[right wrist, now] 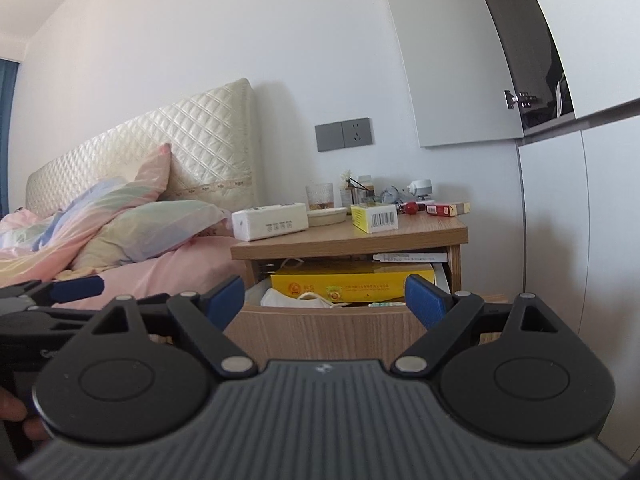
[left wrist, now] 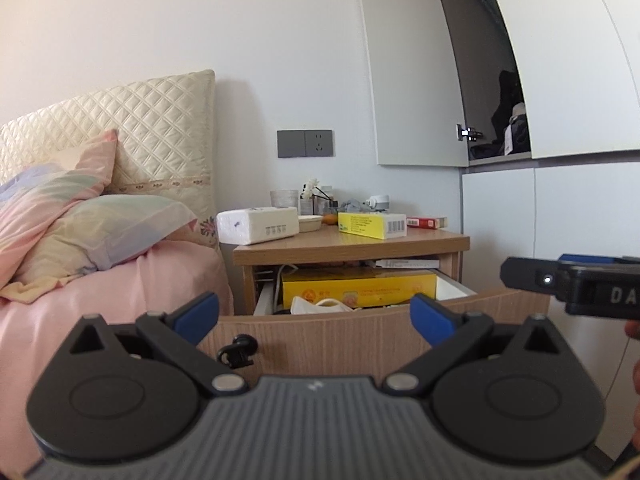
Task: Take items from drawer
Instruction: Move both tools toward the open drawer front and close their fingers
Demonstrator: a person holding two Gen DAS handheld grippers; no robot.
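Both sets of jaws stand wide apart with nothing between them. Your left gripper sits just short of the drawer, whose wooden front fills the gap between its blue pads, with the small black knob low and to the left. Your right gripper is alongside, facing the same pulled-out drawer from slightly farther back.

Just beyond the front panel, between the pads, lies a white face mask, soft and loose, resting against a long yellow box that spans the drawer behind it. Take the mask first, I'd judge: lift over the front panel, then come down onto its folded middle rather than a strap. The box looks too wide for one grip lengthwise; pinch across its thin top edge instead.
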